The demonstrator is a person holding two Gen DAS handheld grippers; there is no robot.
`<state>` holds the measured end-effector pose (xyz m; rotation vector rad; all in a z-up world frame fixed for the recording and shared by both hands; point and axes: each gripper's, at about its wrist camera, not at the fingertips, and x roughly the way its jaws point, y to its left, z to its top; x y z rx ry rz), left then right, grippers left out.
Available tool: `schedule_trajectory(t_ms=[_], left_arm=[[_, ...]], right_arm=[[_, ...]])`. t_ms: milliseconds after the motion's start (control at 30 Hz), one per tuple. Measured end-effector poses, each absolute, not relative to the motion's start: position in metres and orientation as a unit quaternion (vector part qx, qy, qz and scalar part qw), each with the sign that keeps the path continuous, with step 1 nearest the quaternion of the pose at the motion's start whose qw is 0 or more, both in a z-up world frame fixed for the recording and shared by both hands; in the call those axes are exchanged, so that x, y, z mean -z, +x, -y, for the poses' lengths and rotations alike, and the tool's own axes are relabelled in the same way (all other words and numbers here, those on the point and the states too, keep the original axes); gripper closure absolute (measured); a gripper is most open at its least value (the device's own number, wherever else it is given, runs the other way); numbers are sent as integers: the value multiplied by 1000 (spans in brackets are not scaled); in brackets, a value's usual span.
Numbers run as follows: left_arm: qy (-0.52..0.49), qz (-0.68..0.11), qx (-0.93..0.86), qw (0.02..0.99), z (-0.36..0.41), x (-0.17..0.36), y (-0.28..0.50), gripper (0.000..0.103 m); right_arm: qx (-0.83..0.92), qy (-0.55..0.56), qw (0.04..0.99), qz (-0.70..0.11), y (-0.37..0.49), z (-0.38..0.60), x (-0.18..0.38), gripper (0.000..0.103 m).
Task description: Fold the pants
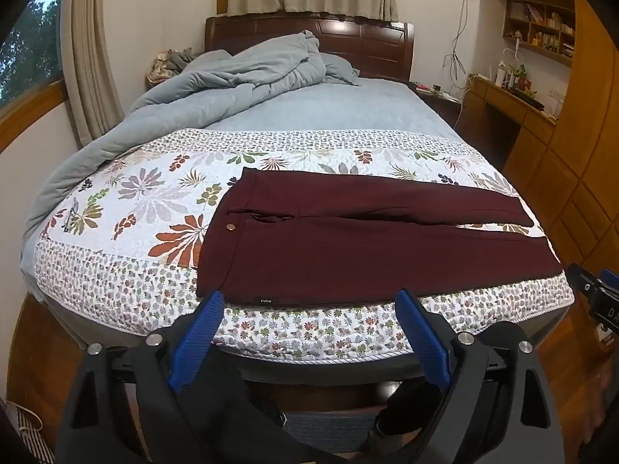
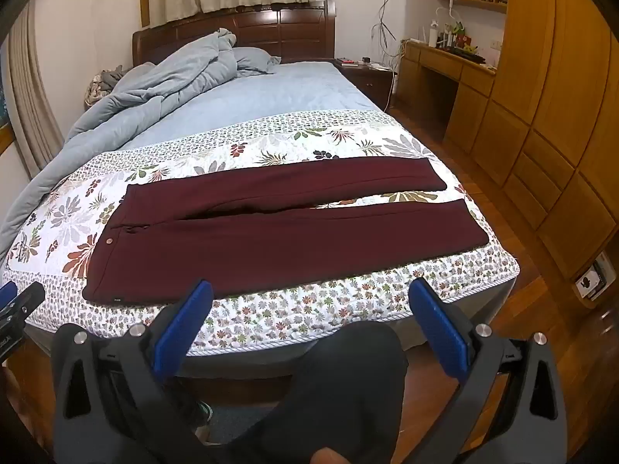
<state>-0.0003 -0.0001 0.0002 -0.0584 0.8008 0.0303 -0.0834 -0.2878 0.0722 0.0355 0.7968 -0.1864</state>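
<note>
Left wrist view: the pants (image 1: 348, 239) lay flat and full length across the foot of the bed (image 1: 116, 270), on the floral quilt (image 1: 154, 201), waist at 9 o'clock and legs running toward 3 o'clock. The left tongs (image 1: 311, 309) hung spread wide and released at 6 o'clock, over the bed's near edge, with nothing between them and clear of the cloth. The right tongs showed only as a sliver at 3 o'clock.

Right wrist view: the pants (image 2: 278, 232) again lay spread out, the two legs parted by a narrow gap, cuffs toward 3 o'clock. The right tongs (image 2: 311, 301) were likewise released and empty, short of the near leg.

By my reading no fold had been made; bringing one leg over the other and then folding lengthwise all remained.
</note>
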Motion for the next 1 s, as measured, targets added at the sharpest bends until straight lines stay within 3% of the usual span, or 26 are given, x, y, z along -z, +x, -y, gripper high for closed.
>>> schedule_trajectory(t_ms=[1000], left_arm=[[-24,-390,-17,920,-1,-3,-1,12]], right_arm=[[88,14,918,-386,-82,283,-76,2]])
